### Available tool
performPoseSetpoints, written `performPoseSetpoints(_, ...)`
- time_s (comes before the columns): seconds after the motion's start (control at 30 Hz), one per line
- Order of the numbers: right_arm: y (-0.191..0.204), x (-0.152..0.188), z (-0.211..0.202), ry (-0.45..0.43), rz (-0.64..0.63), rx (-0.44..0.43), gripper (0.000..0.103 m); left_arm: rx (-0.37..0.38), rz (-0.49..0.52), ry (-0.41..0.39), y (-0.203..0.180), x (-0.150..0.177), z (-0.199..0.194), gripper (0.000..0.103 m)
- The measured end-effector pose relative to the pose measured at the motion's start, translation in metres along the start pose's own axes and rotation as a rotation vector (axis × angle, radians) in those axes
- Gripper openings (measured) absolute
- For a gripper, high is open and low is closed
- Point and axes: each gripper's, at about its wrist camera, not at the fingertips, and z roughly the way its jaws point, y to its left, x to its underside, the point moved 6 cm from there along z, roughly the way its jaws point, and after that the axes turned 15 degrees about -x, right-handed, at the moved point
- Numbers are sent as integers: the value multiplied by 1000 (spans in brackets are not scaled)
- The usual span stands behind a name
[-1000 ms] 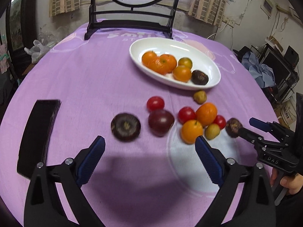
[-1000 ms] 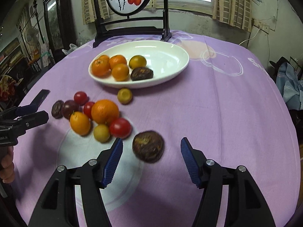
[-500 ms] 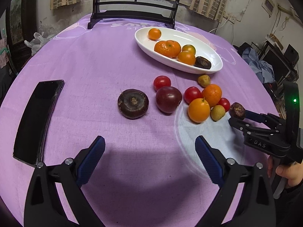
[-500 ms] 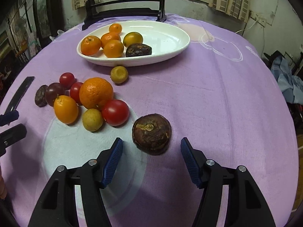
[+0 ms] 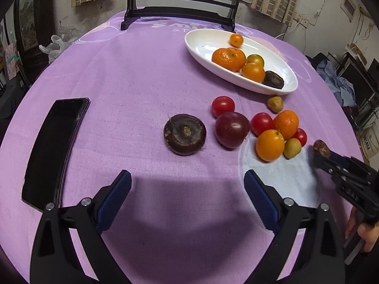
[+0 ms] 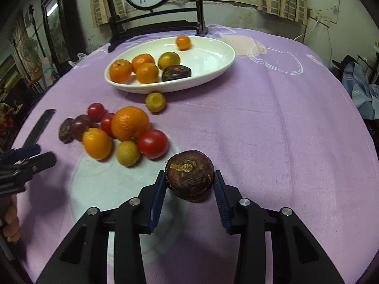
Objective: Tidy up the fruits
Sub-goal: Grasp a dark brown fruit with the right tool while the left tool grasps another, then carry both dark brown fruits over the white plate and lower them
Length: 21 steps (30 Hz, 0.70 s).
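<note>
My right gripper [image 6: 189, 184] is shut on a dark brown mangosteen [image 6: 189, 177], just off or on the purple cloth; it also shows in the left wrist view [image 5: 321, 148]. My left gripper [image 5: 187, 184] is open and empty, just short of a second dark mangosteen [image 5: 184, 133]. A white oval dish [image 6: 208, 54] holds several oranges and one dark fruit. Loose fruit lies between: a big orange [image 6: 130, 123], a red tomato [image 6: 152, 143], a dark plum [image 5: 232, 129].
A black phone [image 5: 54, 146] lies on the cloth left of my left gripper. A dark wooden screen stand [image 5: 180, 9] rises behind the dish at the far table edge. A small yellow fruit [image 6: 155, 101] sits by the dish rim.
My right gripper has closed on the mangosteen that lay between its open fingers. A small orange has rolled to the dish's far end. My left gripper stays open.
</note>
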Motion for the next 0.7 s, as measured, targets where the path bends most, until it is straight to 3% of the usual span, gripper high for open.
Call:
performPoseSetpoints(0.33,6,11,-4,-2,4,-74,41,-56,35,15,-9,-17,25,93)
performPoseSetpoints(0.4,7,11,-4,-2,-1,-76,41,-61,45,19,-10,-18,30,86)
performPoseSetpoints(0.47,9,11,-3,1,-8,-81,41,-74,70,1,-13,-21,31,84)
performPoseSetpoints(0.53,10,12,-3,2,-12,-82,41,-63,81,-12,-16,-23,31,75)
performPoseSetpoints(0.6,9,12,-3,1,-14,-82,41,-108,109,-40,-18,-24,30,50)
performPoseSetpoints(0.7,10,12,-3,-4,-18,-81,41,-87,105,-36,-18,-26,29,43)
